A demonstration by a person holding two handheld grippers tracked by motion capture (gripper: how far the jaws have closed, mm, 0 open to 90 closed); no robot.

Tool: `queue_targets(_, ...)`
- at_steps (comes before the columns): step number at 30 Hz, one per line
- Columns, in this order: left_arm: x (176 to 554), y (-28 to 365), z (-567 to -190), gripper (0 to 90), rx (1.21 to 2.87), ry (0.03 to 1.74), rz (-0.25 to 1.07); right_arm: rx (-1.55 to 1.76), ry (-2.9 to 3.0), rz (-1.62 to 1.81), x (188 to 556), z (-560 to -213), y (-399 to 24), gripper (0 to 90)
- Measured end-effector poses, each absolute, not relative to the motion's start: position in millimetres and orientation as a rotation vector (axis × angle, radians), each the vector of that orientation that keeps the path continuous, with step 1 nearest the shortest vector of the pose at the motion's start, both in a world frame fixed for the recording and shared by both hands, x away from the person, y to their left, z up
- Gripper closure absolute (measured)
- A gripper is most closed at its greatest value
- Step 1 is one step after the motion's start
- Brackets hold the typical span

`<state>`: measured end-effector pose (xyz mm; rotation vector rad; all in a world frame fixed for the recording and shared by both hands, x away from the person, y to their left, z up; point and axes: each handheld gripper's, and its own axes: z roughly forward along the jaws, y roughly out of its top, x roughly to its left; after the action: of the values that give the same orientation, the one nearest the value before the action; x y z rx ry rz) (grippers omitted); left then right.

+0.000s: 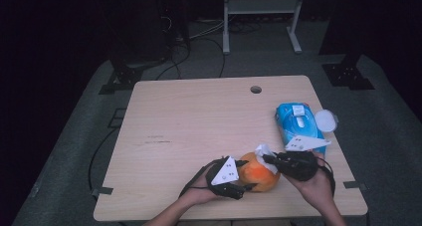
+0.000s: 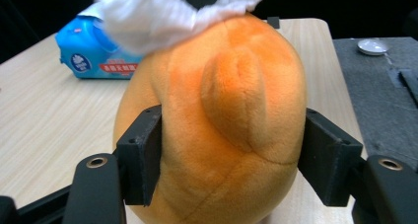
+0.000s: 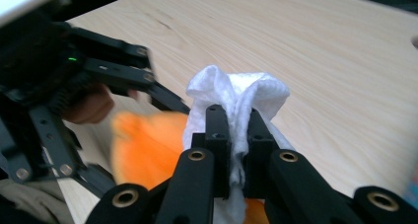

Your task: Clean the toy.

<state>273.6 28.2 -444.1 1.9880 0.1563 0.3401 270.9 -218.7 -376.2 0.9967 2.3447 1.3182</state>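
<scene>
Your left gripper (image 1: 247,175) holds the orange plush toy (image 1: 259,172) near the front edge of the table (image 1: 199,116), a little right of the middle. In the left gripper view its two black jaws press into the toy's (image 2: 217,130) flanks from either side, with the soft body bulging between them and the toy's base resting on the wood. A raised seam or fold runs down the face of the toy towards you.

Your right gripper (image 1: 268,159) comes in from the right and sits against the top of the toy. Its jaws are clamped tight on a white wipe (image 3: 236,98), which is pinched in the narrow slot between them and bunches out above the tips. In the high view the wipe (image 1: 263,150) lies on the toy's upper right side; in the left gripper view it (image 2: 157,12) drapes over the crown of the toy, though that part is blurred, so you cannot tell how firmly it presses there.

Behind your right hand, near the table's right edge, lies a blue pack of wipes (image 1: 298,124), flat, with its white flap on top. Just beside it, at the very edge, sits a small round white lid (image 1: 326,120).
</scene>
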Motion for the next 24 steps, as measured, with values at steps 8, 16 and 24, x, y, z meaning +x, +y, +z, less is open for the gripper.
queue_targets(8,276,30,-435,35.8,1.961,0.224,0.339,0.981,2.372,1.404,264,-368,-223,84.1)
queue_targets(16,279,38,-428,36.9,1.971,0.257,0.390,0.842,2.428,1.483,255,-366,-181,84.0)
queue_targets(24,284,41,-429,37.3,1.963,0.286,0.396,1.079,2.297,1.425,279,-388,-222,83.9)
